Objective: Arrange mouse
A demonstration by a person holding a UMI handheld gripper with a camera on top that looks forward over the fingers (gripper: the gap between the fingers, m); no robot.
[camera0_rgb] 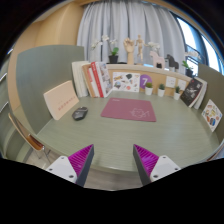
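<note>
Magenta pads, gripper [113,163] held level above green table [150,135], fingers spread wide, nothing between. Dark mouse [80,114] well ahead-left, beside pink mat [129,109], near books [90,78].

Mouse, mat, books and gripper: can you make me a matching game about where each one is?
Things:
1. mouse
2. pink mouse mat
3. books
4. gripper

Places:
A. standing at the back of the table
B. nearest the camera, fingers open and empty
C. on the table, left of the mat
D. flat in the middle of the table

Pairs: 1-C, 2-D, 3-A, 4-B
</note>
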